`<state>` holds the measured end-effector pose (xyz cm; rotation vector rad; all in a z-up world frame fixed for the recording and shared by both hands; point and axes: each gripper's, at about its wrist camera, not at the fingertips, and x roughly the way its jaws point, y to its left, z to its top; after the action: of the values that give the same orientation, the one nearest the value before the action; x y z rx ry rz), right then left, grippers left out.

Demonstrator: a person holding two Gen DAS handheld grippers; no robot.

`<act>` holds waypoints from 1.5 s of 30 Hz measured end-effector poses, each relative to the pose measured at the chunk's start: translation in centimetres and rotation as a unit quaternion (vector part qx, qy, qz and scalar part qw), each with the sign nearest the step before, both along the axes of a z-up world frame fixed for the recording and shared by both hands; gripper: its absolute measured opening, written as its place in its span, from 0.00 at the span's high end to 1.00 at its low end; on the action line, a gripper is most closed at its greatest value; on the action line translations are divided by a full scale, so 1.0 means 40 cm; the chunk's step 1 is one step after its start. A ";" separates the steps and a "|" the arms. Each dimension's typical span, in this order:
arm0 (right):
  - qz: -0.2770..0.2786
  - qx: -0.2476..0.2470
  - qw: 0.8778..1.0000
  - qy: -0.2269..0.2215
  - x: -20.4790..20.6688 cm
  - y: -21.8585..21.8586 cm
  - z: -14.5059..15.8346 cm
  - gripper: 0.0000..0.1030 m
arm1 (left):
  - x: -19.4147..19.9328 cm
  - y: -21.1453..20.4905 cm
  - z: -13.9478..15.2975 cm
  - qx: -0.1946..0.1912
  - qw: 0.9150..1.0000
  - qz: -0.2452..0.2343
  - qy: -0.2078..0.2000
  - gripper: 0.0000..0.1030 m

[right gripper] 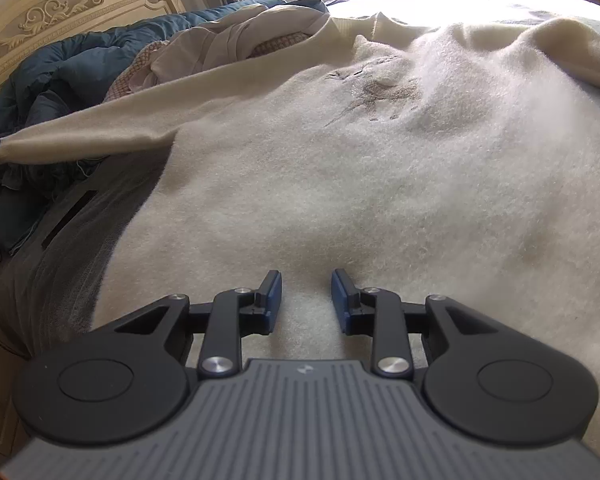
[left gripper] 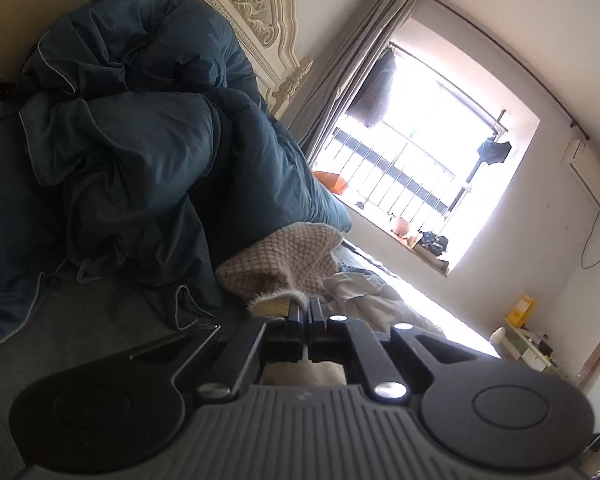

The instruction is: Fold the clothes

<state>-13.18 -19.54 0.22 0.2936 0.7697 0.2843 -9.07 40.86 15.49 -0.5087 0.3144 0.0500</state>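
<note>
With the cream fuzzy sweater point(right gripper: 340, 152) spread across the bed point(right gripper: 52, 224), one sleeve point(right gripper: 100, 128) toward the headboard point(right gripper: 60, 8), keep the left tongs point(left gripper: 302, 308) pinching its fuzzy edge taut while the spread right tongs point(right gripper: 306, 280) hover over the hem side.

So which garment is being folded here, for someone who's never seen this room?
Start at the carved cream headboard and the blue duvet bunched below it. Spread flat beside that heap is the fluffy cream sweater, the only garment laid out, with a faint dark motif stitched on its chest.
</note>
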 end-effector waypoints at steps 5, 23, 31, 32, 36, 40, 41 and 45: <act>0.001 0.000 1.000 0.000 0.001 0.000 0.001 0.73 | 0.079 -0.006 -0.053 0.073 0.993 0.019 0.085 0.97; 0.005 0.059 0.998 -0.020 -0.016 -0.035 -0.008 0.62 | 0.032 -0.140 -0.023 0.126 0.984 0.028 0.122 0.57; -0.103 0.101 0.986 -0.086 -0.122 -0.266 0.050 0.61 | 0.027 -0.735 -0.062 0.071 0.944 -0.316 0.067 0.40; -0.129 0.108 0.982 -0.091 -0.140 -0.319 0.055 0.61 | 0.031 -0.826 -0.090 0.063 0.930 -0.355 0.076 0.39; -0.253 0.140 0.953 -0.089 -0.212 -0.555 0.055 0.61 | 0.030 -1.070 -0.188 0.051 0.888 -0.446 0.097 0.39; -0.369 0.240 0.895 -0.079 -0.284 -0.806 0.033 0.61 | 0.020 -1.208 -0.294 0.042 0.865 -0.484 0.127 0.40; -0.389 0.260 0.881 -0.076 -0.291 -0.856 0.027 0.60 | 0.020 -1.220 -0.314 0.041 0.863 -0.485 0.134 0.39; -0.423 0.282 0.859 -0.060 -0.244 -0.979 -0.001 0.60 | 0.015 -1.229 -0.389 0.016 0.867 -0.477 0.146 0.40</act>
<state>-22.93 -58.70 0.16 1.1220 0.3551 -0.3231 -8.48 -8.32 -0.05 -0.2644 0.8350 -0.8410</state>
